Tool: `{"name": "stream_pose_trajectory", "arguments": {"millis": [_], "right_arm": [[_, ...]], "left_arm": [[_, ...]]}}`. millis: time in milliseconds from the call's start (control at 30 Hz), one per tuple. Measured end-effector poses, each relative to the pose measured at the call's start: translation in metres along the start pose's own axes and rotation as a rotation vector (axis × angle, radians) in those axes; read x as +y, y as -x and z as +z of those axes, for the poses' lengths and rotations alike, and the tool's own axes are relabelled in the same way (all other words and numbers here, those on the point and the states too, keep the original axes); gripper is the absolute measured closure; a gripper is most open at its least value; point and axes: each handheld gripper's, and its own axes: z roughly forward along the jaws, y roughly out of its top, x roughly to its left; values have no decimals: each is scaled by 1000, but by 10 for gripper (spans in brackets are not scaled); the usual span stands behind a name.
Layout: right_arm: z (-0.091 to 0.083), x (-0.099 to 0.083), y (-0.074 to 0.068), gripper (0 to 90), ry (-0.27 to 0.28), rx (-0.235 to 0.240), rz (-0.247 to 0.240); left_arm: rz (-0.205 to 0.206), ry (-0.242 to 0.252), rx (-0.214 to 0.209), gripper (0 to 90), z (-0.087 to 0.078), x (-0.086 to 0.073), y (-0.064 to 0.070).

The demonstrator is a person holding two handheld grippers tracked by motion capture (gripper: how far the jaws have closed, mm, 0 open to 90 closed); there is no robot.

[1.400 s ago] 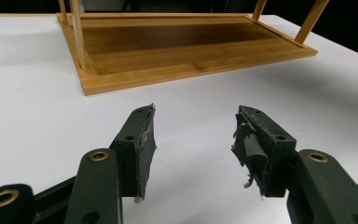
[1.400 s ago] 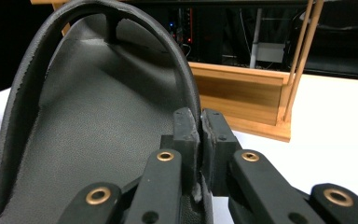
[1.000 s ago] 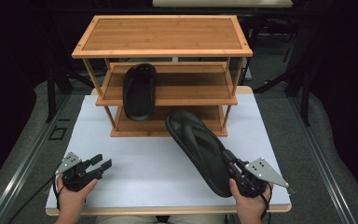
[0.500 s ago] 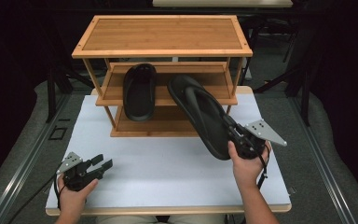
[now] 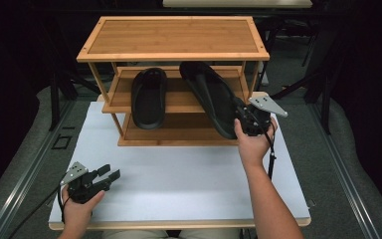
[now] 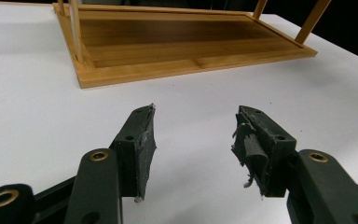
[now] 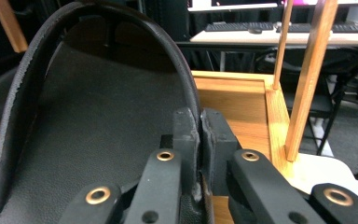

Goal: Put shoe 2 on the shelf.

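Right gripper clamped on the heel edge of a black rubber flip-flop sandal, fingers pressed together on its rim. Sandal held tilted, toe end reaching over the middle shelf of the three-tier bamboo shoe rack, heel end out past the shelf's front edge (contact with the shelf not clear). Beside it on that shelf, well apart, a second black sandal lying flat. Left gripper low over the white tabletop near its front left corner, fingers spread apart, nothing between them.
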Motion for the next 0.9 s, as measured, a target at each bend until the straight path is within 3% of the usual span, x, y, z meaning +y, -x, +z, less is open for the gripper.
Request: {"name": "stream_pose_trajectory", "arguments": {"millis": [200,567,733,900], "right_arm": [[17,-1,-2,849,-35,-27,3],[35,6,-23,830,-76,-94,-33],[33,8,-24,756,-62,-43,12],[20,11,-17,640,-39,46,35]], "left_arm": [[3,2,-3,470,1,0,1],[27,-4,-6,467,3,1,4],[27,-1,-7,463,3,2,4],[38,10,4,451,4,10,1]]}}
